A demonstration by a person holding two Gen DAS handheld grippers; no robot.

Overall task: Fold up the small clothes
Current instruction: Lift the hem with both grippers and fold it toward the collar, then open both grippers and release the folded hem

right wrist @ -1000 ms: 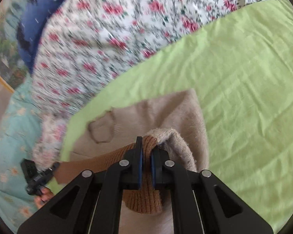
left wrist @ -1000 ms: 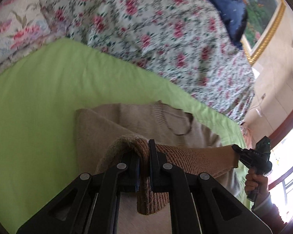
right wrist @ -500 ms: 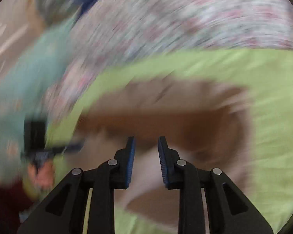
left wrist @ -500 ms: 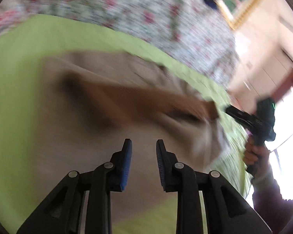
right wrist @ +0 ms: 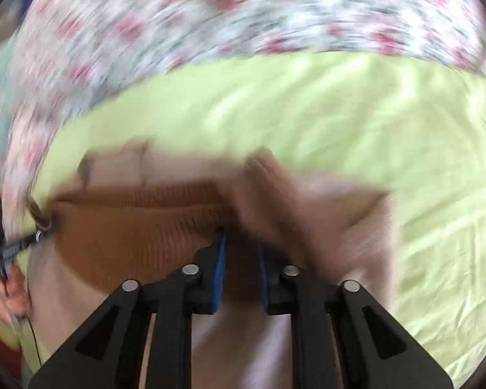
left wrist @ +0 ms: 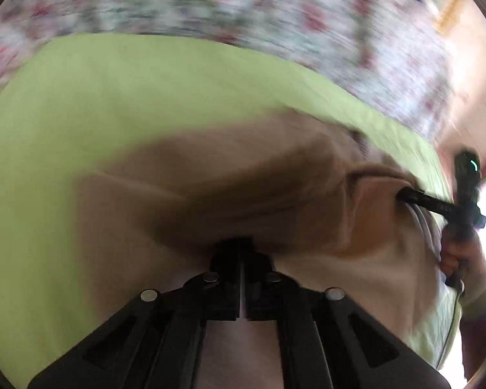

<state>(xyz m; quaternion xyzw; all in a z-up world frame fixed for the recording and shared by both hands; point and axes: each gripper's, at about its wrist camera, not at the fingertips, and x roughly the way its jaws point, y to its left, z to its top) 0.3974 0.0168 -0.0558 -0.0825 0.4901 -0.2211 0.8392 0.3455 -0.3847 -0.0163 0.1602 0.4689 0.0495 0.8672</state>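
Observation:
A small beige knit sweater (left wrist: pixel 243 175) with a brown ribbed hem (right wrist: pixel 139 227) lies on a green sheet (left wrist: pixel 113 97). Both views are motion-blurred. My left gripper (left wrist: pixel 241 259) has its jaws nearly together, pushed into the sweater's fold; what it holds is unclear. My right gripper (right wrist: pixel 241 253) has its jaws a little apart around the brown hem fabric. The right gripper also shows in the left wrist view (left wrist: pixel 437 206), its tip at the sweater's right edge. The left gripper shows at the left edge of the right wrist view (right wrist: pixel 16 243).
A floral quilt (left wrist: pixel 243 6) lies beyond the green sheet (right wrist: pixel 340 113). The person's hands (left wrist: pixel 463 259) hold the gripper handles. A bright window and wall are at the far right of the left wrist view.
Both grippers let go of the hem half a second ago and stood open. Now both have moved forward into the sweater; the left jaws have closed nearly together, the right jaws stay apart.

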